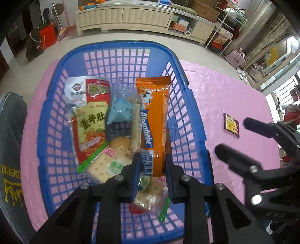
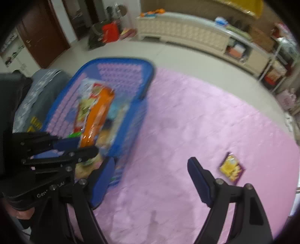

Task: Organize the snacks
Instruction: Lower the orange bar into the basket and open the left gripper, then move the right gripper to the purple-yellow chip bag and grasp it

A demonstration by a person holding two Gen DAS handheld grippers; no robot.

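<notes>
A blue plastic basket [image 1: 120,45] [image 2: 120,61] stands on the pink table cover and holds several snack packs. Among them are a red and yellow pouch [image 1: 90,120], a light blue packet [image 1: 120,112] and cracker packs [image 1: 106,169]. My left gripper [image 1: 152,156] [image 2: 84,145] is shut on the lower end of a long orange Alpenliebe pack [image 1: 157,116] [image 2: 97,116], which lies over the basket's contents. My right gripper [image 2: 151,161] [image 1: 232,135] hangs open over the table, right of the basket, with nothing between its fingers. A small purple and yellow packet [image 2: 231,169] [image 1: 231,125] lies flat just beyond its right finger.
The pink cover [image 2: 187,112] stretches right of the basket to the table's rounded far edge. A person's grey garment [image 1: 11,140] is at the left beside the basket. A cream cabinet [image 1: 127,16] stands across the floor at the back.
</notes>
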